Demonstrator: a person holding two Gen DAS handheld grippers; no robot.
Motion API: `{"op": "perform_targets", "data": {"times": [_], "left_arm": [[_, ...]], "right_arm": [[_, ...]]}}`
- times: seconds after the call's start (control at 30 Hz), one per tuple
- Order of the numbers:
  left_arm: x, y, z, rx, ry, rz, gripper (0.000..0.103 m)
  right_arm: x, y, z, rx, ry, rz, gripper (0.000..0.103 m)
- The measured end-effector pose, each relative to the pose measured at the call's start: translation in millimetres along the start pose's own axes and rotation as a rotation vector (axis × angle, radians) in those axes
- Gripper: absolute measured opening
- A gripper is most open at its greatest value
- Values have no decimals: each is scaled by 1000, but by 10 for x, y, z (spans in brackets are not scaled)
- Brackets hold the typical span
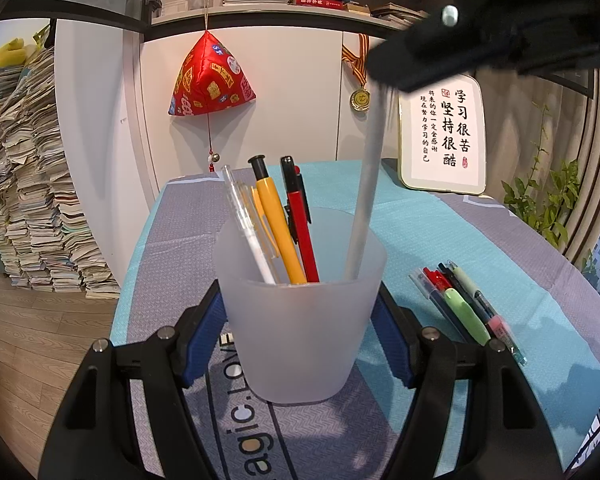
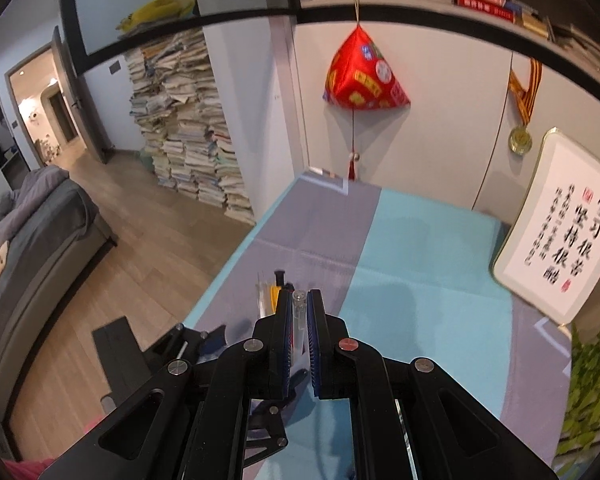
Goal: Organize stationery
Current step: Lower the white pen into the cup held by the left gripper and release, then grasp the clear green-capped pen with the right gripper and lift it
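Note:
My left gripper (image 1: pixel 300 312) is shut on a frosted plastic cup (image 1: pixel 300 320) that stands on the tablecloth. In the cup lean a clear pen (image 1: pixel 246 224), a yellow pen (image 1: pixel 276 220) and a red pen (image 1: pixel 300 220). A grey translucent pen (image 1: pixel 366 192) hangs upright with its lower end inside the cup's right side. My right gripper (image 2: pixel 299 308) is shut on that pen (image 2: pixel 299 312); it shows as a black shape at the top right of the left wrist view. Several more pens (image 1: pixel 466 304) lie on the cloth right of the cup.
A framed calligraphy sign (image 1: pixel 444 136) leans against the wall at the table's back right. A red pyramid ornament (image 1: pixel 210 80) and a medal (image 1: pixel 359 98) hang on the wall. A plant (image 1: pixel 548 200) stands at the right. Tall paper stacks (image 1: pixel 28 184) rise beyond the table's left edge.

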State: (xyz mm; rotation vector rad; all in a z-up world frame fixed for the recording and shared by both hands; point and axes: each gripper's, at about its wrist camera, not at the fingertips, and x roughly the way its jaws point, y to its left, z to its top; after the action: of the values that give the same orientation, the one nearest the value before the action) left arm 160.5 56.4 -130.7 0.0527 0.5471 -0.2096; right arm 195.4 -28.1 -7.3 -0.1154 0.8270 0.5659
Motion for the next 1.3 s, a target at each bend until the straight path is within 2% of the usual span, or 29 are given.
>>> {"op": "perform_targets", "data": {"times": [0.5, 0.7, 0.8, 0.9, 1.1, 1.3], "left_arm": [[4, -8, -2, 0, 0, 0, 69], [5, -8, -1, 0, 0, 0, 69], [19, -40, -7, 4, 0, -2, 69], [25, -61, -9, 6, -1, -3, 69], [-3, -75, -14, 9, -2, -5, 69], [-1, -81, -12, 12, 0, -12, 69]], "right_arm": [[106, -84, -54, 36, 31, 12, 8], [-68, -227, -81, 73, 2, 21, 8], [-169, -411, -157, 100, -7, -17, 8], [-104, -649, -307, 146, 38, -63, 8], [313, -1180, -811, 269, 221, -166, 8], [486, -1402, -1067, 341, 276, -167, 8]]}}
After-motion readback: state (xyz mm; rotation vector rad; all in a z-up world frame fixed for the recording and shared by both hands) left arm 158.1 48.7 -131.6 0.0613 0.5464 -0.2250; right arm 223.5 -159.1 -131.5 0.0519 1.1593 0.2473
